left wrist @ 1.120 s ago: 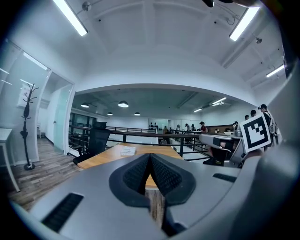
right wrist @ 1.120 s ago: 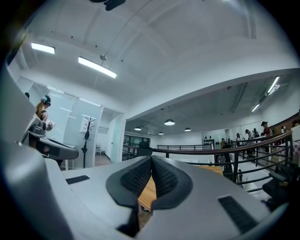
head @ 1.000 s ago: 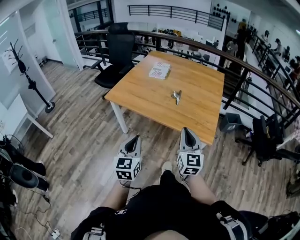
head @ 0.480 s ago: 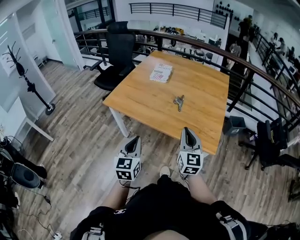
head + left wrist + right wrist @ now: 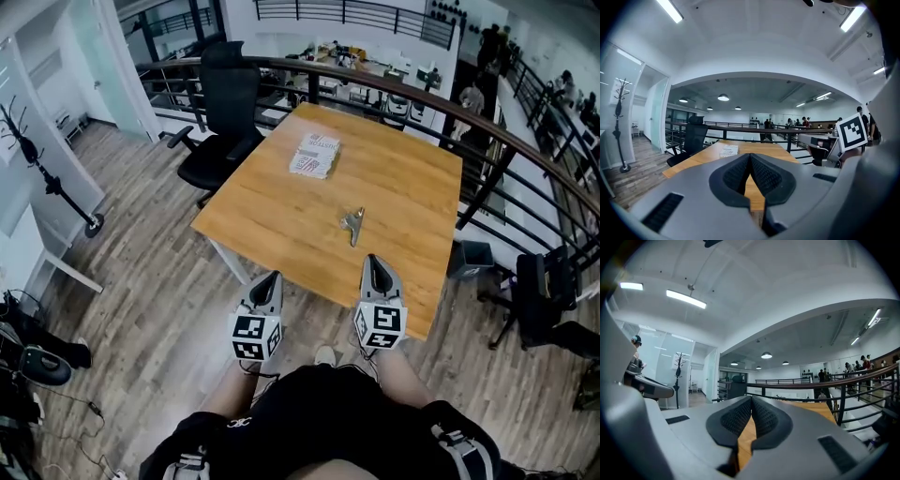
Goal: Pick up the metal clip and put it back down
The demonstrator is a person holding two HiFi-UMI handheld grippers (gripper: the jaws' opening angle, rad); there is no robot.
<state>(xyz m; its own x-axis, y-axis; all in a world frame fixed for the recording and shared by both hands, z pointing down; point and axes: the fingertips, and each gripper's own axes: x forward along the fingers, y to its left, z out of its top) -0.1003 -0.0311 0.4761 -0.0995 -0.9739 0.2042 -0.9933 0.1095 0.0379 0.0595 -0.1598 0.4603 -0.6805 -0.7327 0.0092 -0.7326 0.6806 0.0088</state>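
The person moved closer to the wooden table over the past second. Its near edge slid down the head view to meet the left gripper and pass under the right gripper. The metal clip drew nearer.

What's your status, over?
Left gripper, right gripper shut, empty, near table edge. Metal clip lying on table, untouched. Booklet beyond, nothing blocking.

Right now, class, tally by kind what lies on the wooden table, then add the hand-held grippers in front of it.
Silvery metal clip: 1
White printed paper pack: 1
Grey two-jaw grippers: 2 (left gripper, right gripper)
Total: 4
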